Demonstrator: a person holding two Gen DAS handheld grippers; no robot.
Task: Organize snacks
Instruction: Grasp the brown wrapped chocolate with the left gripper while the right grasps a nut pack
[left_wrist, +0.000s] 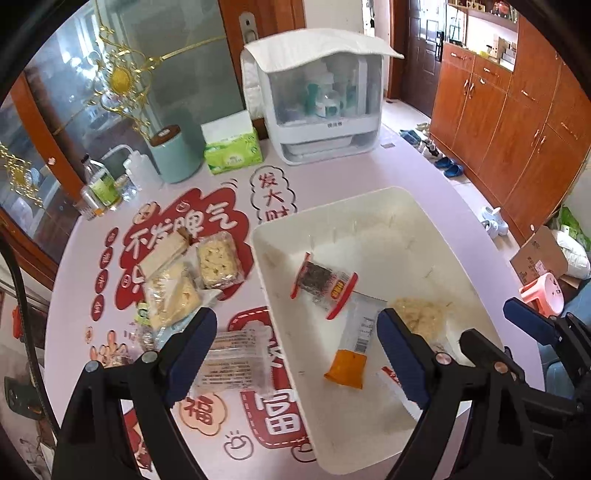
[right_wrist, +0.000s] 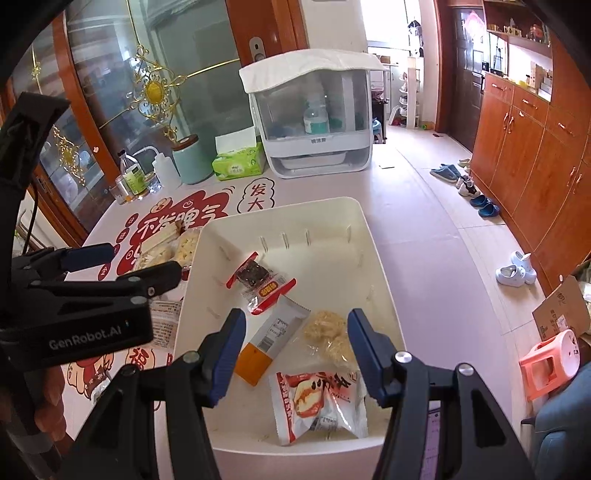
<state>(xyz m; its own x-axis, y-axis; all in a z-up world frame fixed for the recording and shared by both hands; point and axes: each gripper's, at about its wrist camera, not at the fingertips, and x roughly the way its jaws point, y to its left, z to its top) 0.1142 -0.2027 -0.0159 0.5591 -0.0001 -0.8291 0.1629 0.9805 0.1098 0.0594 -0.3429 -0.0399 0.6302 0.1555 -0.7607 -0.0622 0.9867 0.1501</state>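
A white bin (left_wrist: 369, 206) (right_wrist: 280, 214) stands on the pink table. In it lie a red-ended dark snack (left_wrist: 323, 286) (right_wrist: 258, 282), an orange-and-clear packet (left_wrist: 351, 354) (right_wrist: 266, 339), a pale crispy cake (left_wrist: 421, 314) (right_wrist: 328, 332) and a red-and-white bun packet (right_wrist: 317, 402). Left of the bin lie several cracker packs (left_wrist: 195, 273) (right_wrist: 173, 251) and a clear wrapped snack (left_wrist: 236, 362). My left gripper (left_wrist: 295, 354) is open over the bin's left wall. My right gripper (right_wrist: 295, 350) is open and empty above the bun packet, and also shows in the left wrist view (left_wrist: 517, 325).
At the table's back stand a white covered bottle rack (left_wrist: 317, 107) (right_wrist: 314, 122), a green tissue pack (left_wrist: 232, 151) (right_wrist: 238, 162), a teal canister (left_wrist: 173, 155) and some bottles (left_wrist: 103, 184). Right of the table, wooden cabinets (right_wrist: 535, 147), shoes, a pink stool (right_wrist: 554, 362) and a cardboard box stand on the floor.
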